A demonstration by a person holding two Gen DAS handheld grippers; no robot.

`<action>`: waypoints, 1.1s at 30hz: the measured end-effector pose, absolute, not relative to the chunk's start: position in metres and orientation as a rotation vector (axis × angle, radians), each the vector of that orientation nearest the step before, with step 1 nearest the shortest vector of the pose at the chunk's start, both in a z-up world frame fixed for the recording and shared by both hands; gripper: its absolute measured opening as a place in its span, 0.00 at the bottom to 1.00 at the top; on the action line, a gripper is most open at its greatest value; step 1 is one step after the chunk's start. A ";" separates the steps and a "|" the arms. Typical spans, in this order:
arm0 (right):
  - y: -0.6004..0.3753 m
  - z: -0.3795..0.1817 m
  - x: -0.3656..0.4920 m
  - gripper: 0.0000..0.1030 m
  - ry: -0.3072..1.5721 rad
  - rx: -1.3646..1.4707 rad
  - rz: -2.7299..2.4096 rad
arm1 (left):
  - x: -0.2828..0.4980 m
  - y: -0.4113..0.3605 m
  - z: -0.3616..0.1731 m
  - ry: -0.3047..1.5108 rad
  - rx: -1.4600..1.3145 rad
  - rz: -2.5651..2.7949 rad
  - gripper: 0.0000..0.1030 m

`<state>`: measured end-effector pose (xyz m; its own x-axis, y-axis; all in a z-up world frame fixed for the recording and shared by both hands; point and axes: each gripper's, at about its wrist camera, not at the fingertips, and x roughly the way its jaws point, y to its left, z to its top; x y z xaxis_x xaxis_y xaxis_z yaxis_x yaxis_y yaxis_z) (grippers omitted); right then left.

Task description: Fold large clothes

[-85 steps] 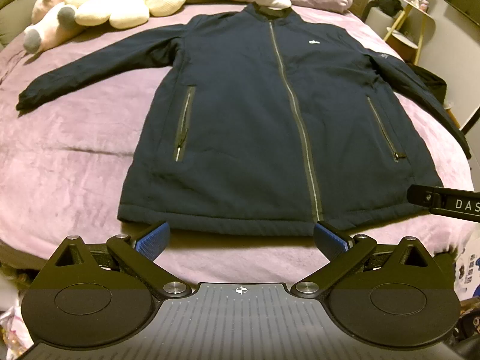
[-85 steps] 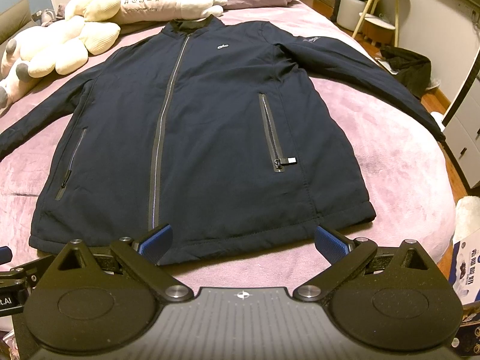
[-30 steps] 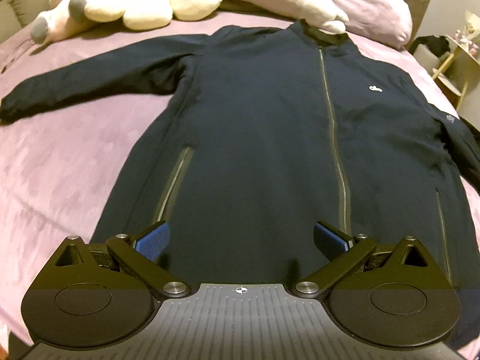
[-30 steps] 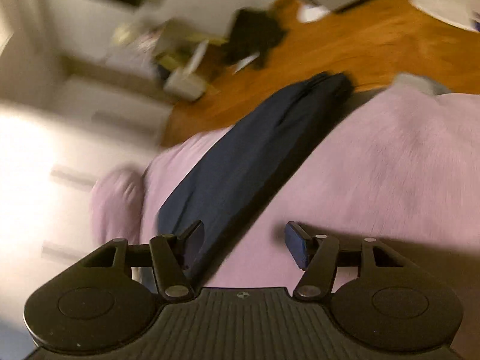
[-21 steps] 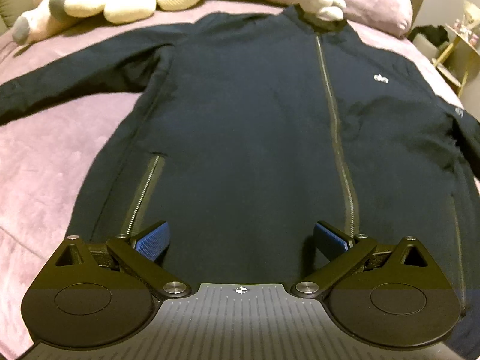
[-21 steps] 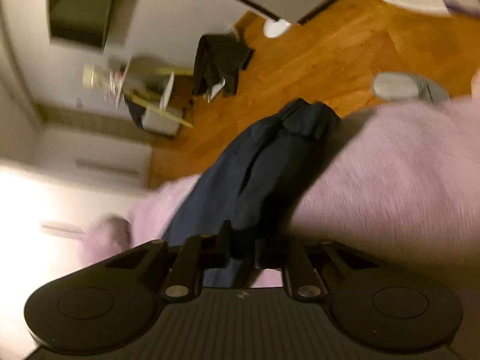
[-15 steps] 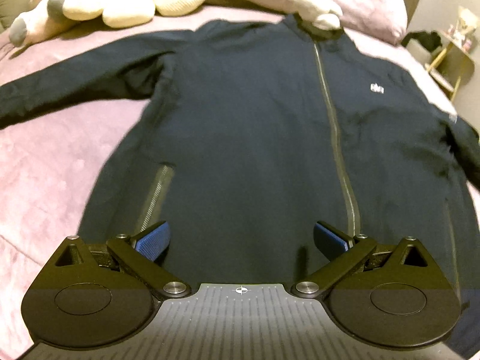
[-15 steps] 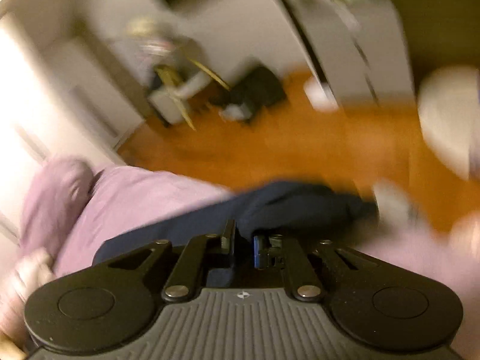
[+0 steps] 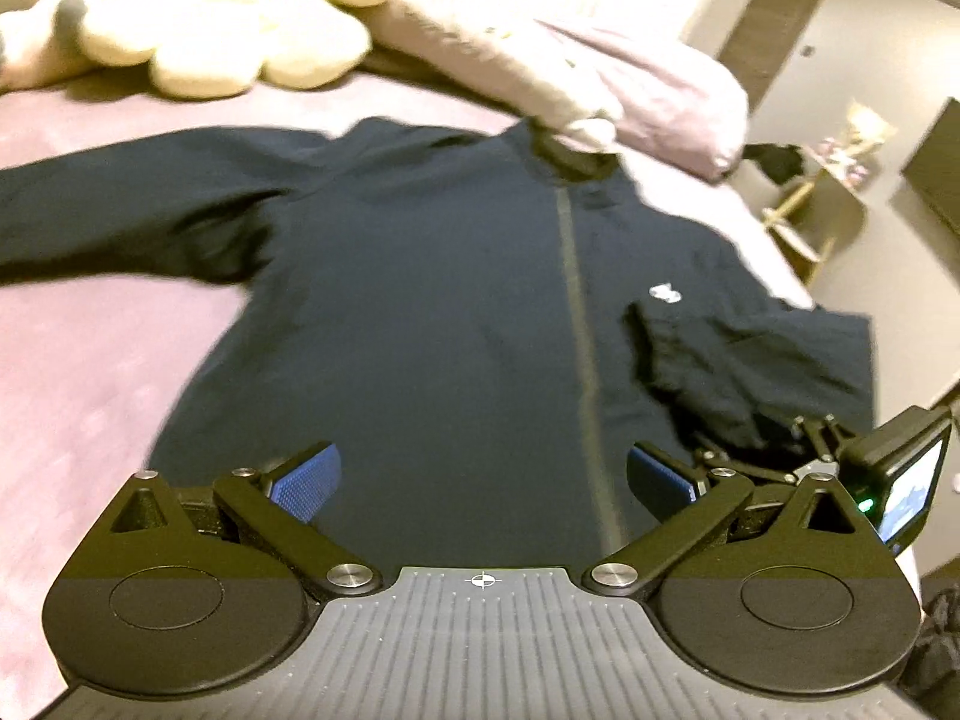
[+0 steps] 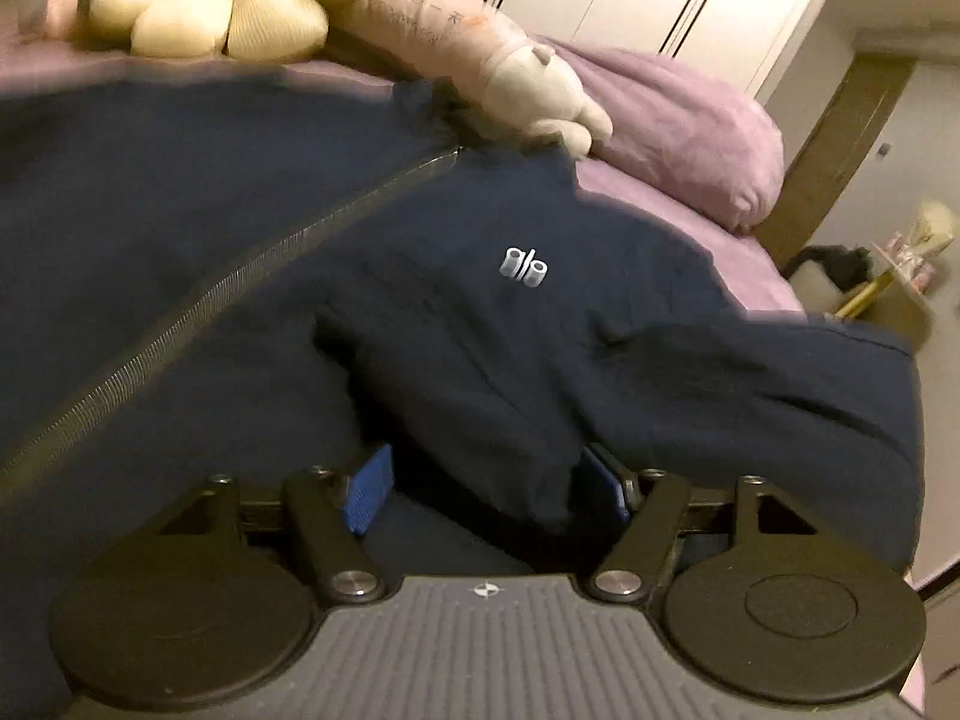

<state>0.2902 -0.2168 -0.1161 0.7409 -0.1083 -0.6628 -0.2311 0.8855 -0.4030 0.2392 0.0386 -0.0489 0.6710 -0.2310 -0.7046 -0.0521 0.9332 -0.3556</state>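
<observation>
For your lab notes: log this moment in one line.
left tool open, above jacket | right tool open around sleeve folded onto jacket

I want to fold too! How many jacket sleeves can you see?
2. One long sleeve of the dark navy zip-up jacket lies stretched out on the purple bedspread; the other sleeve is folded over the chest, between the right gripper fingers.

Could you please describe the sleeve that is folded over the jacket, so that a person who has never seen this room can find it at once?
On the bed with the purple cover lies a dark navy zip-front jacket, chest up. Right of its long grey zipper, just below the small white chest logo, a rumpled navy sleeve lies folded across the body. Unlike the other sleeve, which stretches out flat over the cover, it rests on the jacket.
</observation>
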 end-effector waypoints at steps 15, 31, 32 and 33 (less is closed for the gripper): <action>-0.408 -0.087 0.192 0.51 0.711 0.697 -0.011 | 0.390 -0.052 -0.116 1.014 -0.667 -0.354 0.78; -0.411 -0.087 0.191 0.49 0.697 0.699 -0.011 | 0.417 -0.034 -0.086 0.907 -0.596 -0.286 0.09; -0.410 -0.085 0.194 0.49 0.691 0.692 -0.018 | 0.414 -0.019 -0.075 0.869 -0.532 -0.243 0.09; -0.411 -0.081 0.195 0.49 0.683 0.690 -0.018 | 0.411 -0.007 -0.067 0.844 -0.463 -0.192 0.09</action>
